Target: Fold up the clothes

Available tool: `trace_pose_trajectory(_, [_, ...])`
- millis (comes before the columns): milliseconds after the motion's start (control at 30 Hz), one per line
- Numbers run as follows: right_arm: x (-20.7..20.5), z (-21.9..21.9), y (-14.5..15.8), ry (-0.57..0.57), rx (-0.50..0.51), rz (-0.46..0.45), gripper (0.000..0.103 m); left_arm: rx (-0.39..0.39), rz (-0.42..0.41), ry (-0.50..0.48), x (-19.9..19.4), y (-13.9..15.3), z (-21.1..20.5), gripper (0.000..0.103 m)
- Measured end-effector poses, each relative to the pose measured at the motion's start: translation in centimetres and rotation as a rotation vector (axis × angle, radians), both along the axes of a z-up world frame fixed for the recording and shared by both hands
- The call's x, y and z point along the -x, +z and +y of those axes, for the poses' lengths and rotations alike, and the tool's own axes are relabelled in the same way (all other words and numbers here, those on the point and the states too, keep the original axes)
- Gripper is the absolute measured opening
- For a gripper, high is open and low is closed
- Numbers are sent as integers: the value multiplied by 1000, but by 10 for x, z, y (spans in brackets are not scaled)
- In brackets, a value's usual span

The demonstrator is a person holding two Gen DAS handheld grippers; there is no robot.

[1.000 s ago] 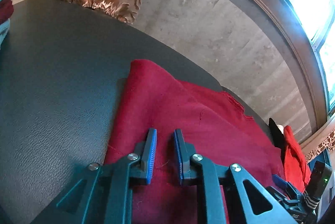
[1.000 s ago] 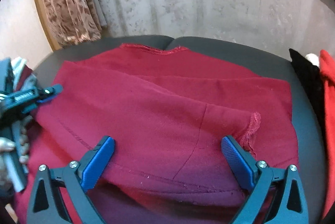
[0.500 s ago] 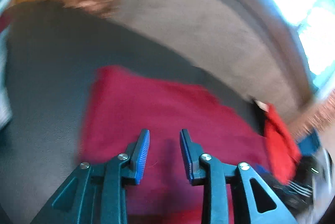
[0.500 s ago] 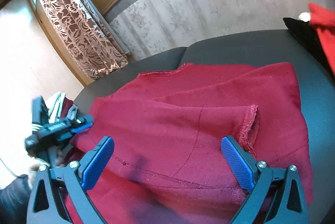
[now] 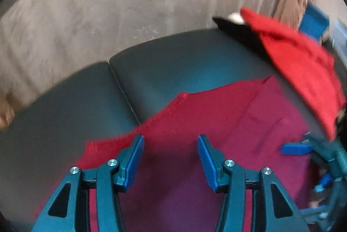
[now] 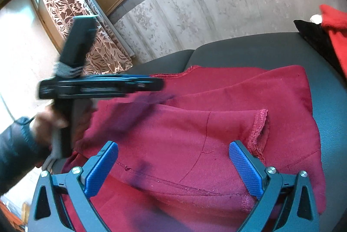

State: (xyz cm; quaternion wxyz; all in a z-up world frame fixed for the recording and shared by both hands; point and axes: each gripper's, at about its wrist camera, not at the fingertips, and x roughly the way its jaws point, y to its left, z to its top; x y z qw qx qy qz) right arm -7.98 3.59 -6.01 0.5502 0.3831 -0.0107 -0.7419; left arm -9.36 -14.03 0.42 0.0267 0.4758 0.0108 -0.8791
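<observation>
A dark red garment point(image 6: 216, 127) lies partly folded on the dark grey padded surface point(image 6: 249, 51), with a folded sleeve and its frayed cuff point(image 6: 259, 132) on top. My right gripper point(image 6: 173, 164) is open wide and empty, just above the garment's near part. My left gripper point(image 5: 171, 156) is open and empty above the garment point(image 5: 216, 123) near its far hem. The left gripper also shows in the right wrist view point(image 6: 104, 86), blurred, held above the garment's left side.
A bright red cloth point(image 5: 303, 64) and a black cloth point(image 5: 238, 32) lie at the right end of the surface; they also show in the right wrist view point(image 6: 334, 25). A patterned wall runs behind. A brown curtain point(image 6: 71, 8) hangs at the far left.
My left gripper has opened wider, risen off the garment's left edge and swung right over it. The right gripper stays open, tilted a little further back.
</observation>
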Motion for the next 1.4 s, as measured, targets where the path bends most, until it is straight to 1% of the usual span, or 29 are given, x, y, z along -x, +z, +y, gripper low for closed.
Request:
trace_pose_trajectory(67, [1, 1, -1, 1, 9, -5, 103, 44, -14, -40, 11, -1, -2, 52])
trace_pose_trajectory(167, [2, 1, -1, 3, 19, -7, 103, 54, -35, -79, 22, -1, -12, 52])
trace_pose_trajectory(367, [1, 5, -2, 4, 31, -11, 103, -39, -39, -37, 28, -9, -20, 50])
trace_pose_trajectory(400, [0, 5, -2, 4, 31, -10, 103, -54, -40, -30, 29, -10, -22, 46])
trace_pose_trajectory(467, [0, 5, -2, 4, 31, -10, 103, -85, -41, -16, 31, -12, -25, 8])
trace_pose_trajectory(500, [0, 5, -2, 3, 31, -9, 103, -101, -42, -9, 32, -14, -26, 5])
trace_pose_trajectory(567, [0, 5, -1, 3, 30, -7, 103, -131, -43, 6, 34, -16, -29, 3])
trace_pose_trajectory(667, [-1, 3, -1, 0, 24, -3, 103, -182, 31, 105, 33, -19, -39, 2])
trace_pose_trajectory(733, [-1, 3, -1, -3, 21, 0, 103, -175, 57, 150, 32, -30, -39, 3])
trace_pose_trajectory(767, [-1, 2, -1, -3, 19, 1, 103, -174, 72, 158, 32, -31, -41, 3])
trace_pose_trajectory(800, [-1, 1, -1, -4, 15, 4, 103, -167, 74, 197, 32, -31, -46, 3])
trace_pose_trajectory(900, [-1, 0, 0, -4, 3, 13, 103, -227, 50, 308, 31, -38, -71, 1])
trace_pose_trajectory(967, [-1, 0, 0, -5, 4, 13, 103, -228, 92, 327, 14, -27, -70, 1])
trace_pose_trajectory(1000, [-1, 0, 0, -5, 4, 12, 103, -228, 113, 336, 5, -21, -69, 3])
trace_pose_trajectory(1033, [-1, 0, 0, -5, 4, 13, 103, -229, 135, 345, -3, -15, -68, 10])
trace_pose_trajectory(1067, [0, -1, -1, -5, 3, 14, 103, -229, 156, 354, -12, -10, -68, 13])
trace_pose_trajectory(1200, [1, 0, -1, -4, 2, 14, 103, -231, 241, 391, -46, 13, -66, 17])
trace_pose_trajectory(1233, [1, 0, -1, -4, 2, 14, 103, -261, 250, 398, -58, 14, -72, 19])
trace_pose_trajectory(1333, [2, 0, -1, -4, -1, 17, 103, -315, 208, 402, -96, 10, -92, 22])
trace_pose_trajectory(1400, [2, 1, -1, -4, -1, 16, 103, -337, 193, 416, -112, 4, -96, 23])
